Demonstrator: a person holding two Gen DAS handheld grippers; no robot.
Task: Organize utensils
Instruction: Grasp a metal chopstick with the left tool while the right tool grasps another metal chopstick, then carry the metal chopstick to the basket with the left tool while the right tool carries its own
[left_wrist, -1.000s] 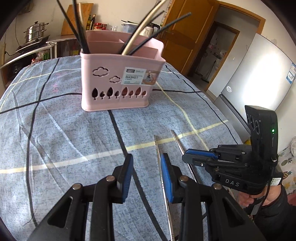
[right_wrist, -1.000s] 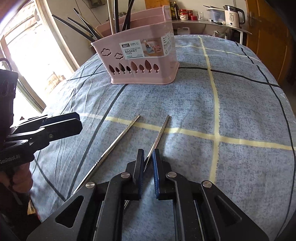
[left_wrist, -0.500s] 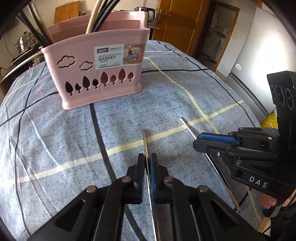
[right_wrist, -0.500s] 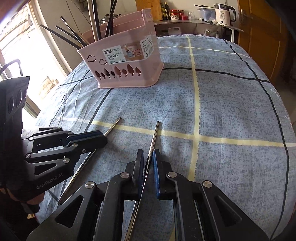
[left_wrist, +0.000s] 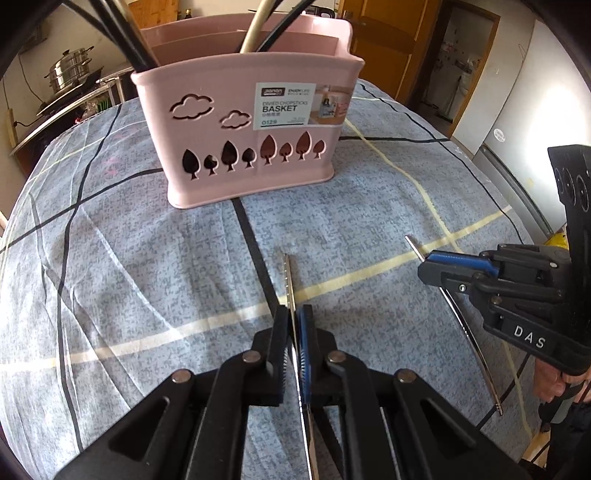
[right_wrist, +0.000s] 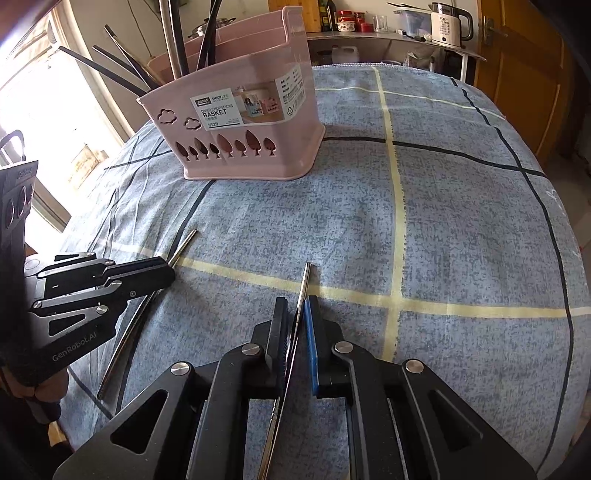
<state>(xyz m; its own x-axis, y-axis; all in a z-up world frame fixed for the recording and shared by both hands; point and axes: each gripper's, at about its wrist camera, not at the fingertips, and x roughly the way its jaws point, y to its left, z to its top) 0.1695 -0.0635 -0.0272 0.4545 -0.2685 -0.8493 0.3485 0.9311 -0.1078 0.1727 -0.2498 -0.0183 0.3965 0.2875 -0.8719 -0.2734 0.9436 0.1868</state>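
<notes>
A pink chopstick basket (left_wrist: 240, 147) (right_wrist: 240, 147) stands on the blue checked tablecloth with several dark and metal utensils upright in it. My left gripper (left_wrist: 293, 314) is shut on a thin metal chopstick (left_wrist: 288, 277) whose tip points toward the basket. My right gripper (right_wrist: 295, 306) is shut on a second metal chopstick (right_wrist: 303, 284) of the same kind. Each gripper also shows in the other's view: the right gripper (left_wrist: 443, 266) with its chopstick (left_wrist: 469, 332), the left gripper (right_wrist: 162, 273) with its chopstick (right_wrist: 136, 321). Both grippers sit side by side, short of the basket.
The tablecloth (right_wrist: 443, 221) has yellow and black lines and curves off at the right edge. A kettle (right_wrist: 448, 22) and jars stand on a shelf behind. A steel pot (left_wrist: 72, 70) is at the back left, a fridge (left_wrist: 517, 122) to the right.
My left gripper went from open around the chopstick to shut on it and moved closer to the basket. The right gripper stayed shut on its chopstick and shifted only slightly.
</notes>
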